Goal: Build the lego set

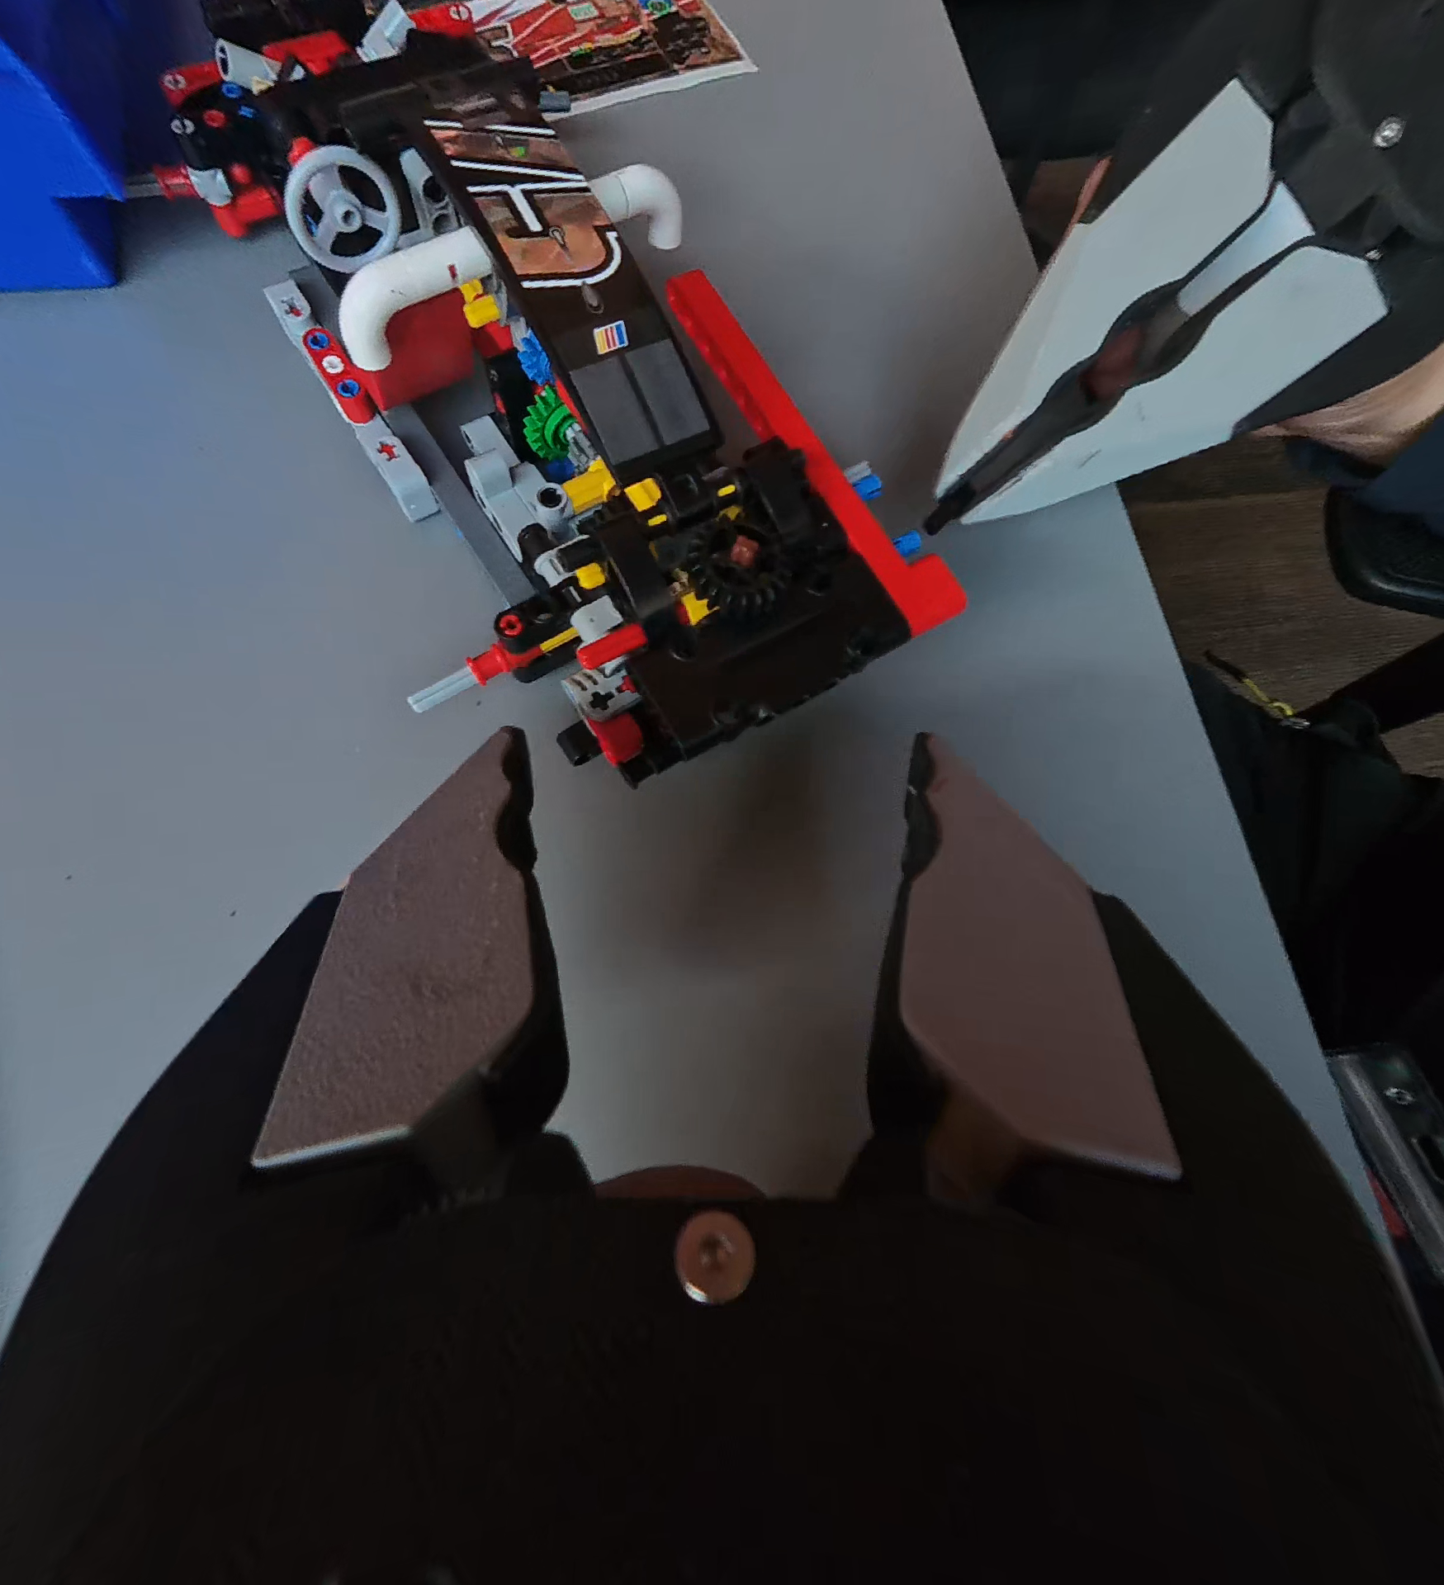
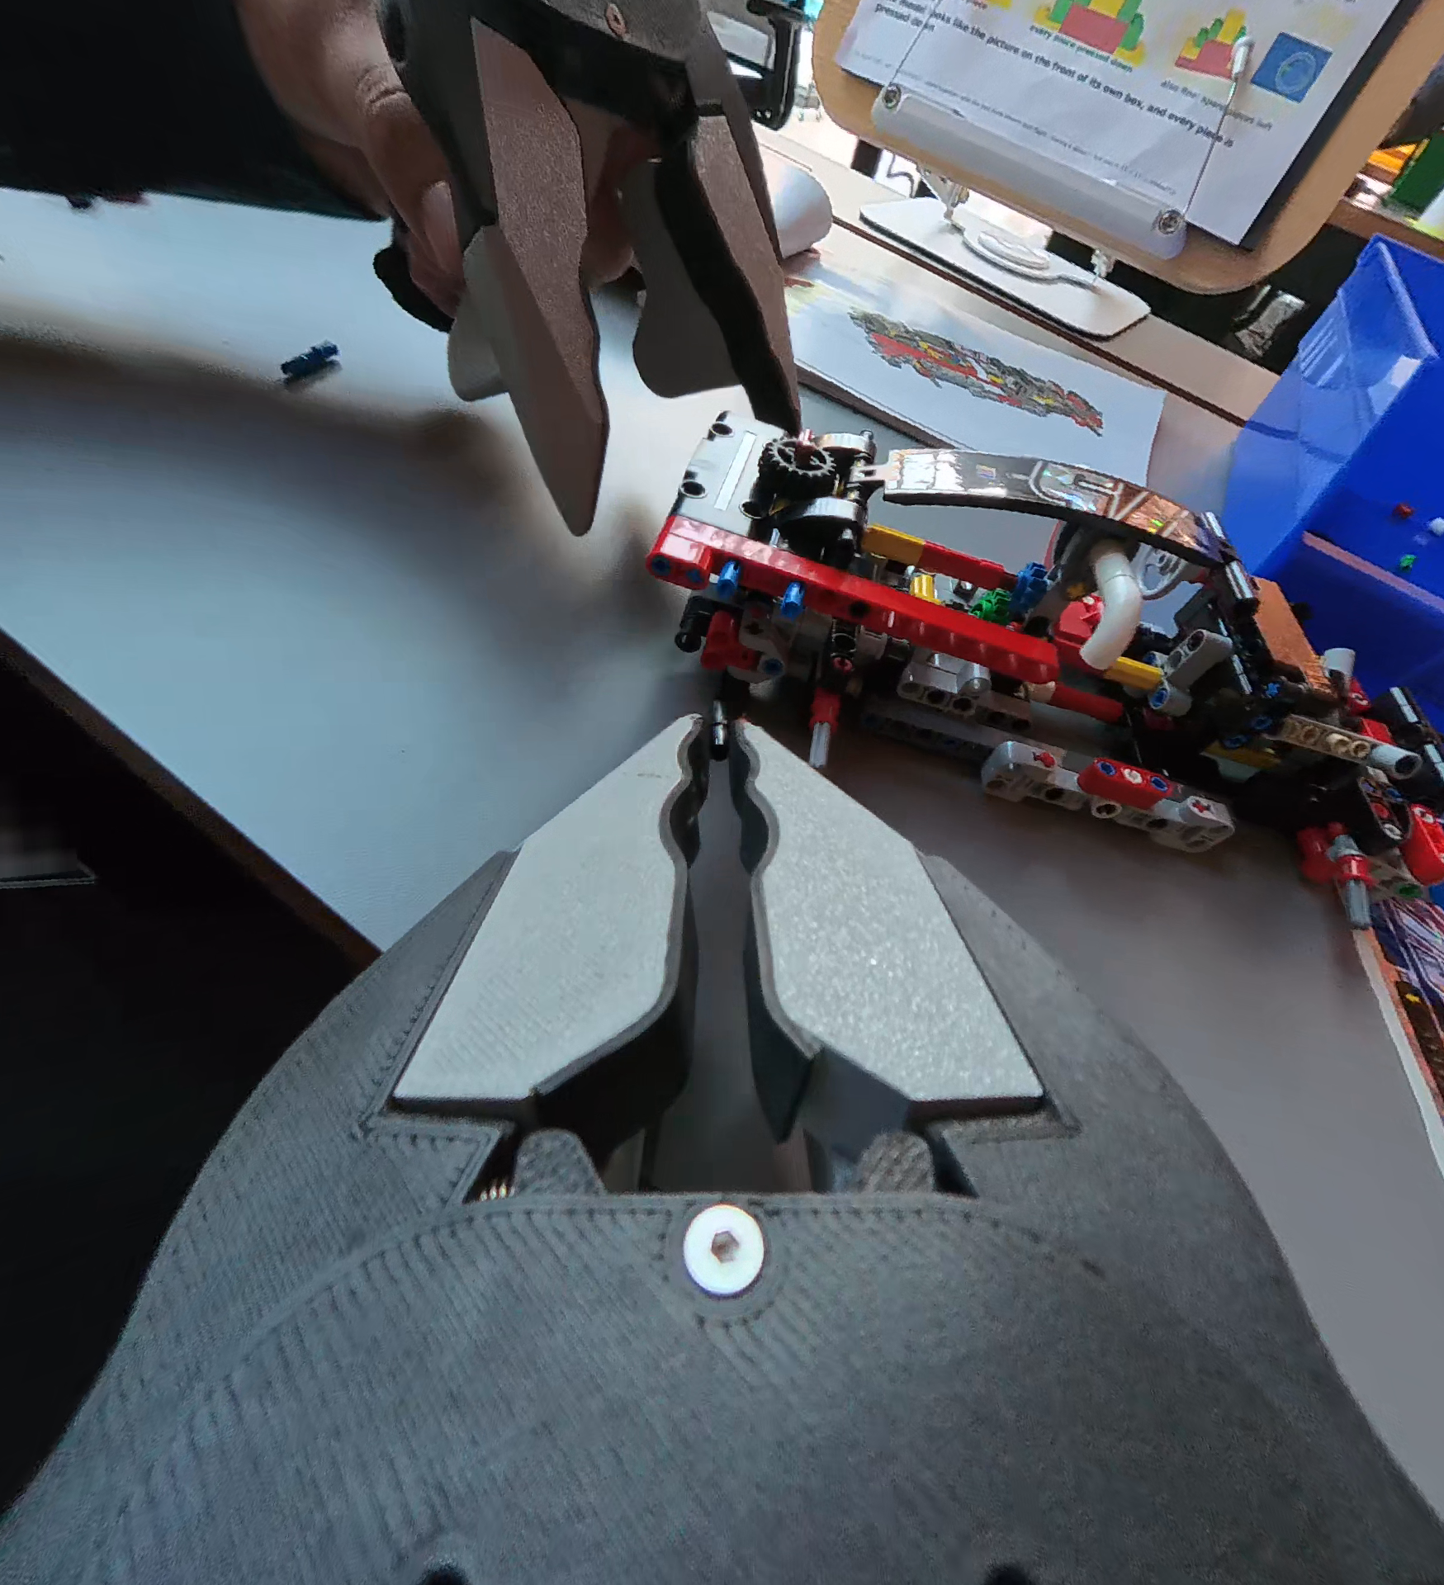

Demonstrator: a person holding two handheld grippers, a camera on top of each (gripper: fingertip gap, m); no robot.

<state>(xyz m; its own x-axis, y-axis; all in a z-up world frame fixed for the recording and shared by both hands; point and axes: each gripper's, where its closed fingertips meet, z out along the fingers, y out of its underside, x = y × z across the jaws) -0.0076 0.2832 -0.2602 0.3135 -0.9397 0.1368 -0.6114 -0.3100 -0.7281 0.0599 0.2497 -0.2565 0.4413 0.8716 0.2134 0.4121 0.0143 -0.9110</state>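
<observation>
A half-built toy car of red, black, grey and yellow plastic beams, gears and pins (image 1: 658, 480) lies long-wise on the grey tabletop (image 1: 143, 600), its bare geared end turned toward both tools, so that end is within reach. The left tongs (image 1: 718, 755) stand wide apart with nothing between them, hovering just short of the car's black end block and apart from it. The right tongs (image 2: 718, 738) are pressed together on a small black plastic pin (image 2: 716, 736), which juts from the tips and points at the car's side below the long red beam (image 2: 872, 600), near the two blue pins (image 2: 761, 583). A printed picture sheet (image 2: 1001, 377) lies beyond the car, and a blue plastic bin (image 2: 1387, 446) stands beside it.
</observation>
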